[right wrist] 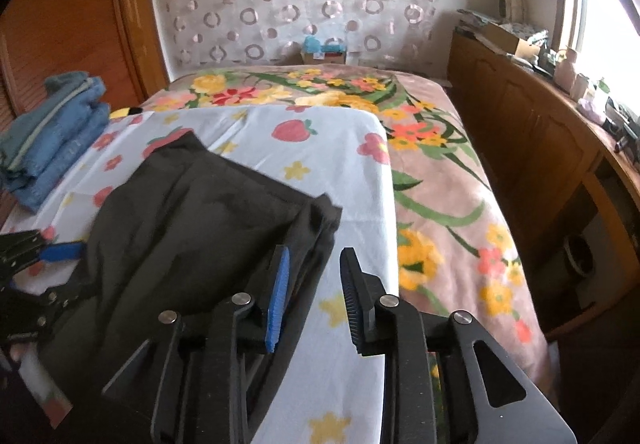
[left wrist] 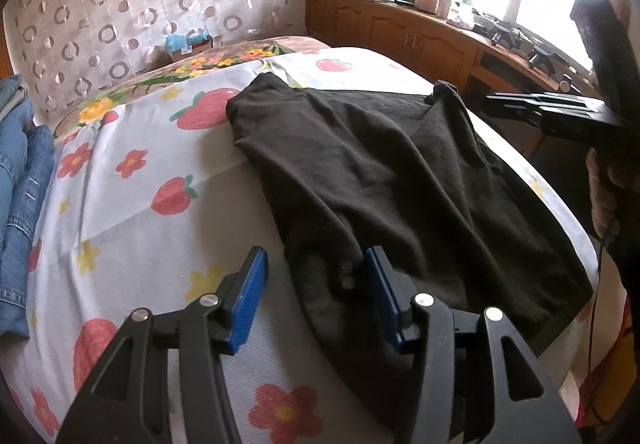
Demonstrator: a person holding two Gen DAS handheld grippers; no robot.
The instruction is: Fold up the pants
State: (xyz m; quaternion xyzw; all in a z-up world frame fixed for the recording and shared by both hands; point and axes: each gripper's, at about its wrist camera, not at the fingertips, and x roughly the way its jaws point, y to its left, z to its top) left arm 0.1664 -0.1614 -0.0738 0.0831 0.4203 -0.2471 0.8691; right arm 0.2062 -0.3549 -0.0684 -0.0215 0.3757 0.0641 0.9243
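Both tongs, left [left wrist: 316, 264] and right [right wrist: 314, 264], gape empty over black pants [left wrist: 384, 172].

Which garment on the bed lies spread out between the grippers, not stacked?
The black pants, lying loose on the strawberry sheet; the blue jeans sit folded in a pile aside.

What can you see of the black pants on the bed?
The pants are black, soft matte knit-like fabric, wrinkled, lying flat in a rough fold on the strawberry sheet. One end reaches toward the floral blanket; the near end lies by the left gripper, whose open fingers straddle its edge without pinching. The right gripper is open beside the other edge, gripping nothing.
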